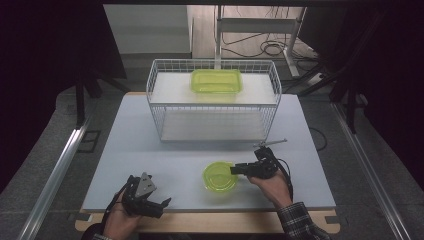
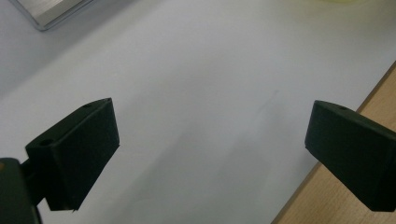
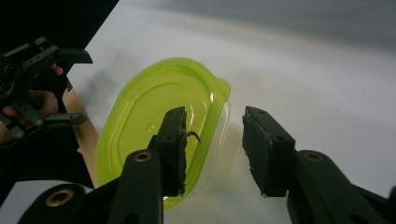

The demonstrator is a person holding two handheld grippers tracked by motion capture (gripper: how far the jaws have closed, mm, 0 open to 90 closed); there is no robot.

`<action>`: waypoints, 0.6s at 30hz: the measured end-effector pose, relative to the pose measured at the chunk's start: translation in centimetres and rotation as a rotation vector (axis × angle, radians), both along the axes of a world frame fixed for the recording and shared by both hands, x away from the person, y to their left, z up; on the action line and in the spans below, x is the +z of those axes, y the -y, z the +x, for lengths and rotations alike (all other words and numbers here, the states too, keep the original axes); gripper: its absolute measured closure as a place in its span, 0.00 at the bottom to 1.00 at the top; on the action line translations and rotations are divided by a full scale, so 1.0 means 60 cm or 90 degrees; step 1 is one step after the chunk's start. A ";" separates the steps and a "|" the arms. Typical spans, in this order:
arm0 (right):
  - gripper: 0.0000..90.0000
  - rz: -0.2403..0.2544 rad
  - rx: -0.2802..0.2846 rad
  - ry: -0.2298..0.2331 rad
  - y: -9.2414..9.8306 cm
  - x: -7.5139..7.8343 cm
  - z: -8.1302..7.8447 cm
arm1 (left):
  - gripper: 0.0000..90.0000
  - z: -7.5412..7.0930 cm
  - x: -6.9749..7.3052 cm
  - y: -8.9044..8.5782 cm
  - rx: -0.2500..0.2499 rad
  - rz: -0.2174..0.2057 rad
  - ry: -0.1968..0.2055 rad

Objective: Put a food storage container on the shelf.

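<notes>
Two yellow-green containers are on the scene: a round lidded tub [image 1: 220, 176] sits on the white bench [image 1: 150, 150] near its front edge, and a rectangular one [image 1: 216, 80] rests on the upper shelf of a white wire rack [image 1: 160, 107] standing at the far side of the bench. The right hand-held gripper [image 1: 234, 170] reaches in from the right to the round tub's right rim; in the right gripper view its jaws stand partly apart and straddle that rim [image 3: 219, 112], one jaw over the translucent lid [image 3: 154, 107] and the other outside the tub over bare bench, with a gap between the outer pad and the tub wall, so the tub is between the jaws but not pinched. The left hand-held gripper [image 1: 165, 202] lies low at the front left of the bench, well apart from the tub, held in the person's left hand [image 1: 117, 222]; in the left gripper view its two jaws are spread wide over bare bench surface [image 2: 201, 93], close to the wooden front edge [image 2: 373, 98], with nothing between them
</notes>
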State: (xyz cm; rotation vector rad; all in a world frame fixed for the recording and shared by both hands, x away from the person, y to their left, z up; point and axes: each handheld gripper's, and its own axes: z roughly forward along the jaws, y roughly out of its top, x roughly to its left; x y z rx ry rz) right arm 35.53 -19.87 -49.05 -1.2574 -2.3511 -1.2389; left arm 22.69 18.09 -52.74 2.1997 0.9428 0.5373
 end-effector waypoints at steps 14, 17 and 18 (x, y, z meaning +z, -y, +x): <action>0.90 0.057 0.023 -0.089 -0.001 -0.007 0.006 | 0.03 0.000 0.000 0.000 -0.001 0.001 0.001; 0.90 0.060 0.026 -0.087 -0.003 -0.003 0.002 | 0.03 0.000 0.000 0.000 -0.001 0.001 0.001; 0.90 0.060 0.026 -0.087 -0.003 -0.003 0.002 | 0.03 0.000 0.000 0.000 -0.001 0.001 0.001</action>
